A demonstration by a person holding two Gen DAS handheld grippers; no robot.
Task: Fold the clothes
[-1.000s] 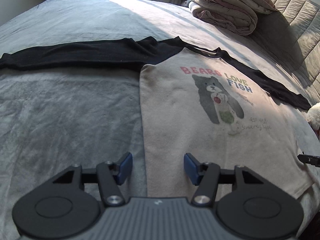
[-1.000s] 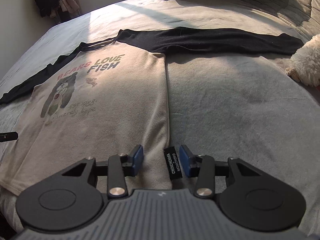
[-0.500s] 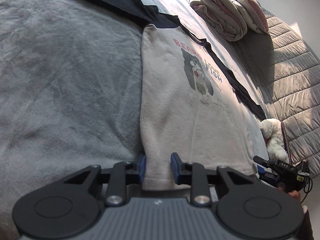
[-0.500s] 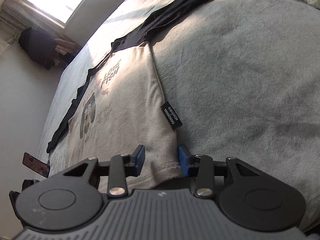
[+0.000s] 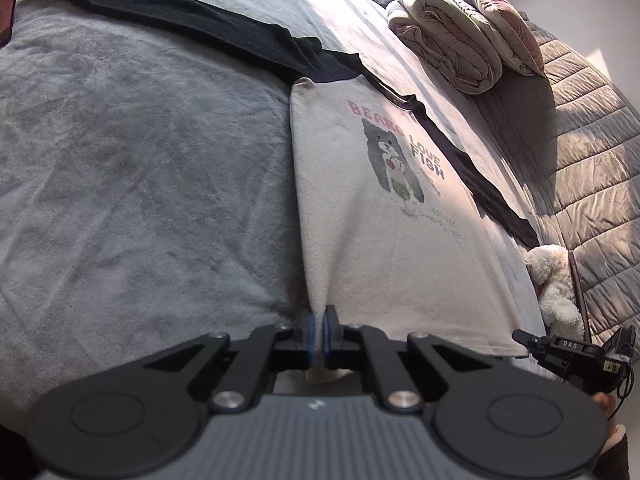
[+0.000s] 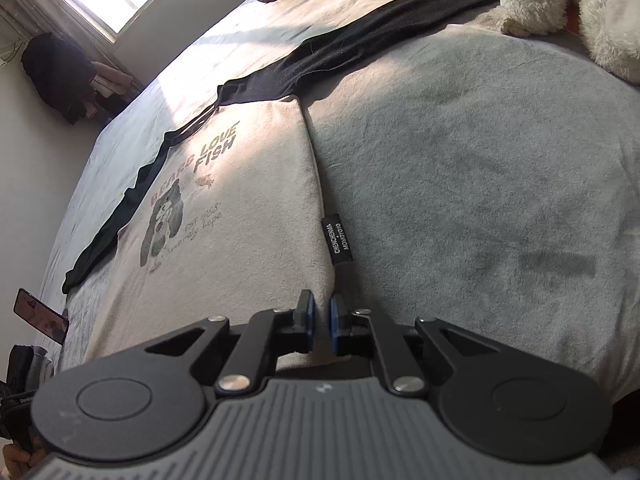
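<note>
The fingers of the left gripper [image 5: 319,334] have just been closing and now stand together, pinching the near hem corner of the shirt [image 5: 384,232], with cream cloth drawn up in a ridge between the pads. The fingers of the right gripper [image 6: 321,322] have likewise just been closing and are clamped on the opposite hem corner, just below the black side label [image 6: 338,239].

The shirt lies face up on the bed [image 5: 132,168], hem at the near edge, collar and bear print towards the far side. Its long axis runs straight away from both grippers, and each hand holds its own corner, so neither is nearer than the other. The black sleeves [image 6: 360,44] stretch out sideways at the far end, towards the bed's side edges.

A likely next move is carrying the hem away along that axis towards the shoulders; the two corners would need to travel evenly or the fold will skew.

A plush toy [image 6: 576,8] rests beside the right sleeve's end, and a folded quilt [image 5: 452,40] sits at the bed's far corner.
</note>
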